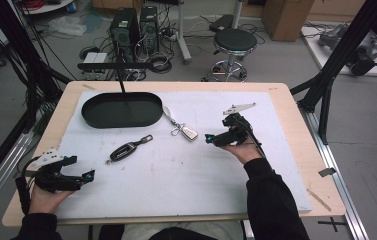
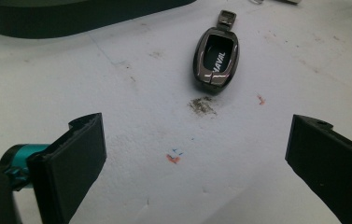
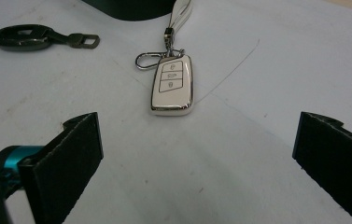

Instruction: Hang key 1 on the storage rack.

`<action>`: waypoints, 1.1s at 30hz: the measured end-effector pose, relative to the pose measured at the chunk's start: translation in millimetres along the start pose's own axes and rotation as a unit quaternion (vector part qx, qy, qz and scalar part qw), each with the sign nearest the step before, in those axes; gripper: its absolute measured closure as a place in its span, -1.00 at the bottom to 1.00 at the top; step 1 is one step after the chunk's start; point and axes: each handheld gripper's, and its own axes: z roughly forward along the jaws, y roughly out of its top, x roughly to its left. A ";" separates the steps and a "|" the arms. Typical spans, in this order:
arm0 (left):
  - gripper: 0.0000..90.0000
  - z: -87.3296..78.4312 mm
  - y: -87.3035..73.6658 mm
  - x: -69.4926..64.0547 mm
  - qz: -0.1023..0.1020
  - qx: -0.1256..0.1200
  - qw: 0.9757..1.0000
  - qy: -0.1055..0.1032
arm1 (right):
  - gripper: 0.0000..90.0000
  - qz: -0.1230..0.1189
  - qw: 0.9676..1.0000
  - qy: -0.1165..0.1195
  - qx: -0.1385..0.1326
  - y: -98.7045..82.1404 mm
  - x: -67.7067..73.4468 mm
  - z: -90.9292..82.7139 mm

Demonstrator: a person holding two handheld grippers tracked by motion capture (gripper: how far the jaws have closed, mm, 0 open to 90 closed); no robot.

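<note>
both grippers gape, the left gripper facing the dark key fob, the right gripper the white key fob, each lined up to grab.

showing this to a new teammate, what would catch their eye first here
Two car keys lie on the white mat: a dark key fob left of centre and a white key fob with a strap near the middle. Behind them, toward the table's far left, sits a black oval tray. The left gripper points at the dark key and the right gripper at the white one, both with jaws wide apart and holding nothing.
</note>
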 end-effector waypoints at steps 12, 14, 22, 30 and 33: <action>-0.87 0.1 0.0 0.1 0.000 -0.001 1.000 -0.003 | -0.98 -0.033 0.999 -0.003 0.027 20.2 9.5 16.7; -0.88 0.2 0.1 0.2 0.000 -0.001 1.000 -0.003 | -0.98 -0.037 0.999 -0.001 0.035 25.0 11.2 21.8; -0.87 0.8 1.0 -0.7 0.002 -0.002 1.000 -0.006 | -0.98 -0.052 0.997 -0.005 0.051 41.0 13.1 35.7; -0.87 0.8 1.1 -0.3 0.002 -0.002 1.000 -0.006 | -0.98 -0.071 0.995 0.002 0.066 64.1 19.8 56.4; -0.87 0.7 1.0 0.0 0.003 -0.003 1.000 -0.005 | -0.98 -0.078 0.994 0.002 0.071 70.8 22.8 63.4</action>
